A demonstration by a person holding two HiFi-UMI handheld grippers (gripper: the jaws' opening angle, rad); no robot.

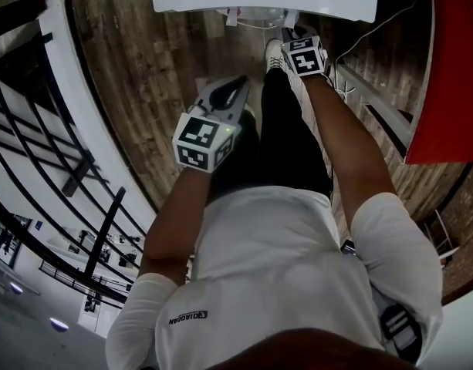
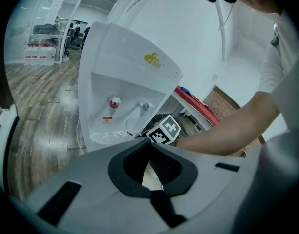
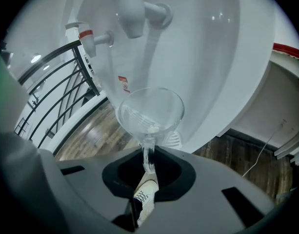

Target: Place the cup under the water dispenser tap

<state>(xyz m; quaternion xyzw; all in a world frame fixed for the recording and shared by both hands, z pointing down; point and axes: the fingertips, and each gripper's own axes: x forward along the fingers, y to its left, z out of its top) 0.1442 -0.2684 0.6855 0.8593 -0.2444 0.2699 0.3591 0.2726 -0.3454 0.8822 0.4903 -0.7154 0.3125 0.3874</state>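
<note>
Pinching the clear cup [image 3: 150,108] by its handle, the right gripper [image 3: 148,156] holds it under the blue tap [image 3: 129,13] of the white water dispenser [image 2: 125,82]. The left gripper [image 2: 150,149] is closed, empty, above the wooden floor [image 2: 37,126].

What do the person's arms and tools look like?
The left tool and right tool are grey plastic with black trim. Each carries a white cube printed with black square markers. The arms come out of short white sleeves.
</note>
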